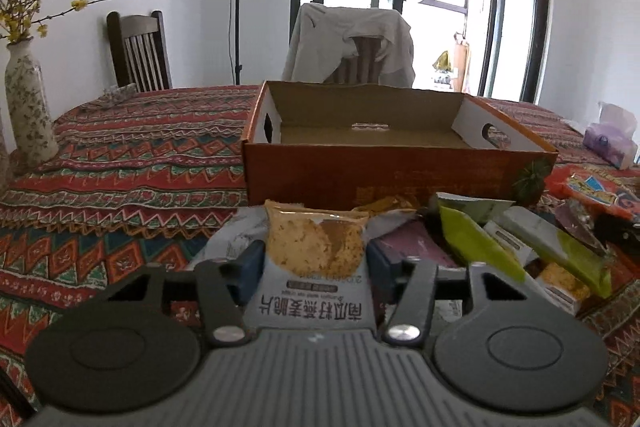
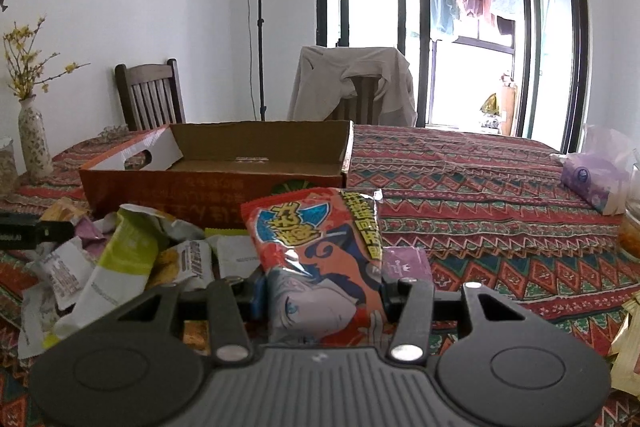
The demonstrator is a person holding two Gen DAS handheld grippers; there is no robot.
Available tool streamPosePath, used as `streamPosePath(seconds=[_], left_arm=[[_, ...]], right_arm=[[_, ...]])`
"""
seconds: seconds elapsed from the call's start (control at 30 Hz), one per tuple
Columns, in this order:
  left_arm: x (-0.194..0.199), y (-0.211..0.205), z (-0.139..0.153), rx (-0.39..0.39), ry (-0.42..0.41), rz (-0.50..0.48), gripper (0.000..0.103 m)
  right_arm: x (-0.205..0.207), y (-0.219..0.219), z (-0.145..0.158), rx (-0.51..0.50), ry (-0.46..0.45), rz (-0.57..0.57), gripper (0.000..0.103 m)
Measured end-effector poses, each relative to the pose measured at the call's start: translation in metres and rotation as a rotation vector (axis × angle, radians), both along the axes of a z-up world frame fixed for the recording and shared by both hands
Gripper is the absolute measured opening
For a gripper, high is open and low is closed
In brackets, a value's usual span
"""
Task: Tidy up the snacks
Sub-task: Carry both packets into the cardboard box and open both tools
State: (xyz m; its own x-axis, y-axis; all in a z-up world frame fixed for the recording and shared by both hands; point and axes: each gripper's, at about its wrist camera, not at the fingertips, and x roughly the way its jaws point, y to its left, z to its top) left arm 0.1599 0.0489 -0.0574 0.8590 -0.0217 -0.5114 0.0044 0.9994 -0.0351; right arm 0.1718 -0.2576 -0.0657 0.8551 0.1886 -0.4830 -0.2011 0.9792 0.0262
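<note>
My left gripper (image 1: 315, 259) is shut on a grey oat-crisp packet (image 1: 316, 247) with a clear window, held upright in front of the open cardboard box (image 1: 396, 163). A heap of snack packets (image 1: 520, 247), green, white and purple, lies to its right on the table. My right gripper (image 2: 322, 293) is shut on a red packet with a cartoon print (image 2: 320, 251), raised above the tablecloth. The same cardboard box (image 2: 216, 183) stands behind and to the left of it, and the snack heap (image 2: 116, 259) lies at the left.
A patterned tablecloth (image 1: 120, 163) covers the table. A flowered vase (image 1: 28, 107) stands at the far left, a purple tissue pack (image 2: 596, 179) at the right. Two chairs (image 2: 150, 95) stand behind the table, one draped with a jacket. Another gripper's black tip (image 2: 36, 229) shows at the left edge.
</note>
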Motion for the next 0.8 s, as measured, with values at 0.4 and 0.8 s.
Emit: streamPosePath(seconds=[0.4,0.8], left_arm=[[-0.007,0.001,0.029,-0.038,-0.087,-0.012,0.052],[0.058,-0.014,0.074,-0.059,-0.152,-0.013,0.052]], right_arm=[[0.010,0.009,0.016,0.031,-0.056,0.015,0.048],[0.077,0.040,0.059,0.053,-0.151,0.028,0.048]])
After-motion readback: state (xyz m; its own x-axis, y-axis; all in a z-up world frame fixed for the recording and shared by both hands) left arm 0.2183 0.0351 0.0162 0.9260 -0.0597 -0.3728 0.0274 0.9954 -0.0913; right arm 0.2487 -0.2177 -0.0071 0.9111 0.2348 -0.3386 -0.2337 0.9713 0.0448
